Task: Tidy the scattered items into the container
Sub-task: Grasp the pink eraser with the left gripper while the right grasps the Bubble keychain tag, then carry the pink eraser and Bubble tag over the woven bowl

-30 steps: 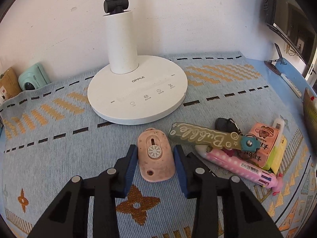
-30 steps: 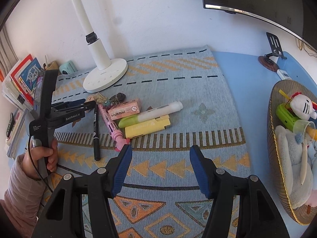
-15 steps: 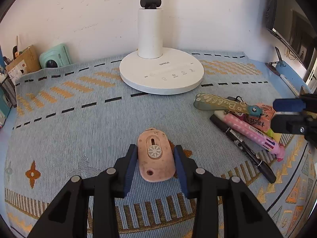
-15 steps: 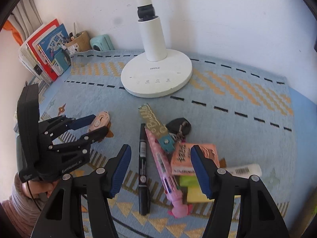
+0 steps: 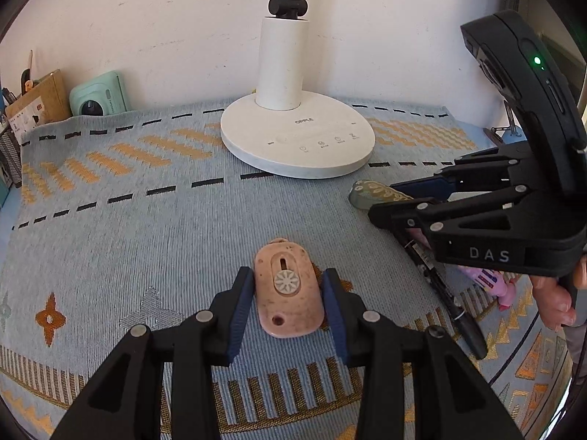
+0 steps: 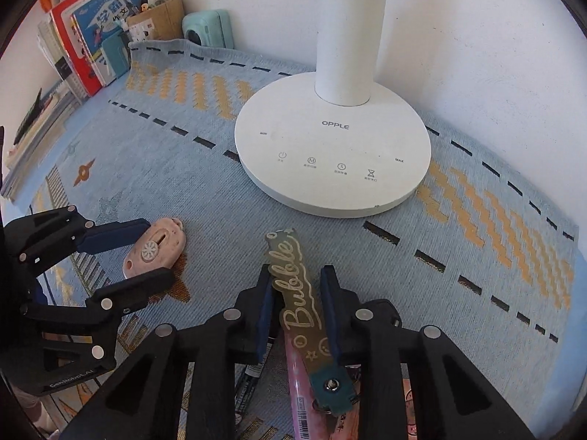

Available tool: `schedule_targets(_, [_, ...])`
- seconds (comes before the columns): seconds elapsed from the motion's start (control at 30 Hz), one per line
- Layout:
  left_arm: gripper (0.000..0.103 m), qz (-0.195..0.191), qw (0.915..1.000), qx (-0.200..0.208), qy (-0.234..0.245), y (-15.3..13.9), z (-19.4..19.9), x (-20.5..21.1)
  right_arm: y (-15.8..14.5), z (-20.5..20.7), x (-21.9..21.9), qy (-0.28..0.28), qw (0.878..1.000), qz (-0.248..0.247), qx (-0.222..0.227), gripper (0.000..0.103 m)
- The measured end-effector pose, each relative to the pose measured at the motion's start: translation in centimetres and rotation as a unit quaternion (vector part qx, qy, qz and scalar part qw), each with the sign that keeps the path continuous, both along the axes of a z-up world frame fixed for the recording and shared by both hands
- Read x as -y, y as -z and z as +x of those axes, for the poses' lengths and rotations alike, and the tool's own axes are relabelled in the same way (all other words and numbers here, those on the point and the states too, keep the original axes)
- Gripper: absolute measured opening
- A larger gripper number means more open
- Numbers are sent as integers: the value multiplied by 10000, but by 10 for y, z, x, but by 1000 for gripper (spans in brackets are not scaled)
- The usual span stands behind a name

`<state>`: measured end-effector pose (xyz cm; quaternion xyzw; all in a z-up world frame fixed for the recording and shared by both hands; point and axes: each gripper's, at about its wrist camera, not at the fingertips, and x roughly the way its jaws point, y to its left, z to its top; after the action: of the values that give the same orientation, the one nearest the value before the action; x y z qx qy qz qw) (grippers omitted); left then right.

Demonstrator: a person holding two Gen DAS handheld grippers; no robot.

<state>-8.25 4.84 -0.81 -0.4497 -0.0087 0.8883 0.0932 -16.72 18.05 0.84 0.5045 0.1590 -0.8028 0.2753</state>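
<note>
At the far left edge, books stand beside a mint-green instant camera against the wall. On the blue patterned mat, the left gripper has its jaws closed partway around a pink speckled oval case; both blue pads sit against the case's long sides, so it is grasping the case, which lies flat on the mat. In the right wrist view the same case shows between those fingers. Behind, in the middle, stands the white lamp base. To the right, the right gripper straddles a dark green "Bubble" key tag, jaws narrowed to just beside its edges; whether they press it I cannot tell. The tag lies on top of a pink pen, with a black marker alongside. The container is out of view.
</note>
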Motion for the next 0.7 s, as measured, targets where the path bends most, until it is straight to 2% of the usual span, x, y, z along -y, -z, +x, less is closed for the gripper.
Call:
schedule_targets(0.07, [34,4,10000,1,1,0,0,0,-4,2,-3,91,9999,-136,2,19])
schedule_targets(0.4, [33,91,9999,-40,32,-3,2,-1,-53,44,-43,590,9918,-1124,-153,19])
schedule_targets(0.53, [33,61,9993,-300,200,-12,11,-8,-76,67,-64,873,9838,-1543,-247,18])
schedule_targets(0.57, [29,63,9992,-340,224,-15,13,-9,-82,75,-70,925,9820,-1618,-306,18])
schedule_targets(0.6, [20,64,9990,-365,264,-18,15,-12,-87,80,-73,990,9800,-1684,-383,18])
schedule_targets(0.7, [17,5,9977,-595,330,-34,25,-18,-102,101,-91,1149,9736,-1878,-596,17])
